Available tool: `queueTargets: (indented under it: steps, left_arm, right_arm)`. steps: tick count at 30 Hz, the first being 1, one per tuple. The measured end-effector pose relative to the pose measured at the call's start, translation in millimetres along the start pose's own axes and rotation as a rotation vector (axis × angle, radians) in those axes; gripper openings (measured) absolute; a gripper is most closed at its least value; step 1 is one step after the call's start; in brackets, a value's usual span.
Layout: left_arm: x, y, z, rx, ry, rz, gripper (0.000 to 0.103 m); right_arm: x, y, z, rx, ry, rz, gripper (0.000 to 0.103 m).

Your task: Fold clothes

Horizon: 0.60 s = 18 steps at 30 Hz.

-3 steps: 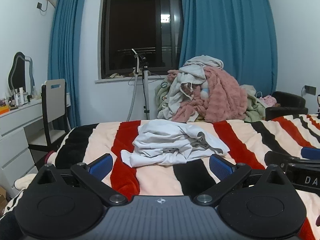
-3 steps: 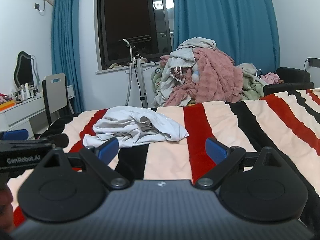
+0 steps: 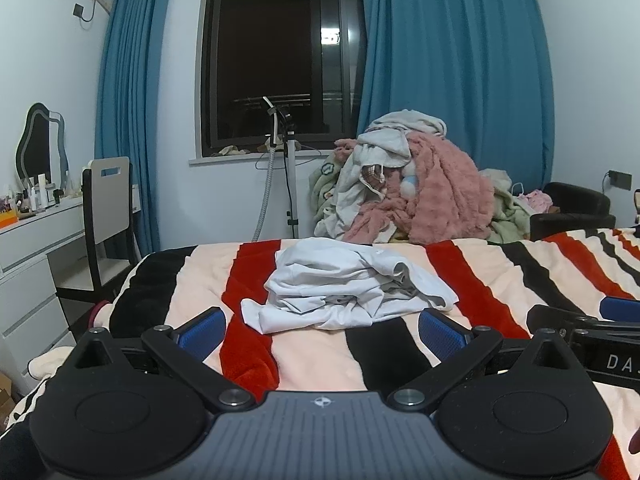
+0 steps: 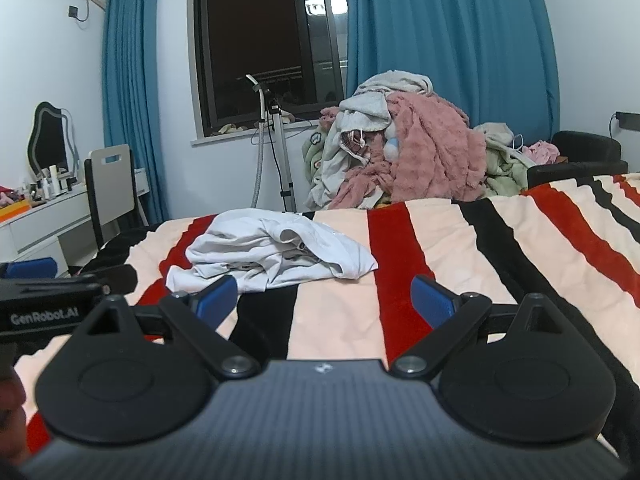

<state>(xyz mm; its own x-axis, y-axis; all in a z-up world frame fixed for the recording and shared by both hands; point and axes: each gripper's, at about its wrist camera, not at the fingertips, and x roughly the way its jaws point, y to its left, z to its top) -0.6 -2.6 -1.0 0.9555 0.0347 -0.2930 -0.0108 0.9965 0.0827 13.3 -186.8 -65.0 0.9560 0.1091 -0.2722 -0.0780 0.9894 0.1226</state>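
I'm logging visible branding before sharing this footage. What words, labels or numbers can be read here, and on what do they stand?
"GenRobot.AI": white print on the side of the left gripper, seen at the left edge of the right wrist view.
"DA": cut-off white letters on the side of the right gripper, at the right edge of the left wrist view.
Bottles on the dressing table: labels too small to read.
White garment: no readable print.

both wrist views low over bed (image 3: 320,360) – facing window (image 4: 264,40)
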Motion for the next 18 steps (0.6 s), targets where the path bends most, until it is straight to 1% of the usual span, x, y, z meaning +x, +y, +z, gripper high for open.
queueTargets:
  steps: [2,4,11,18]
  left_arm:
    - [1.9,-3.1,-0.7,0.009,0.004,0.001,0.103]
    - [2.9,-0.9,-0.4,-0.011,0.001,-0.011,0.103]
    - [-2.4,3.5,2.8,-0.033,-0.010,0.003,0.103]
    - [-1.1,1.1,1.1,-0.020,-0.005,0.004,0.103]
  right_arm:
    - [-0.1,0.0,-1.2,0.002,0.001,0.000,0.095]
    - [-0.1,0.0,-2.4,0.004,0.002,-0.001,0.095]
    - [0.3,-0.1,-5.1,0.010,0.007,-0.003,0.095]
    - [3.3,0.6,-4.0,0.003,0.018,-0.013,0.095]
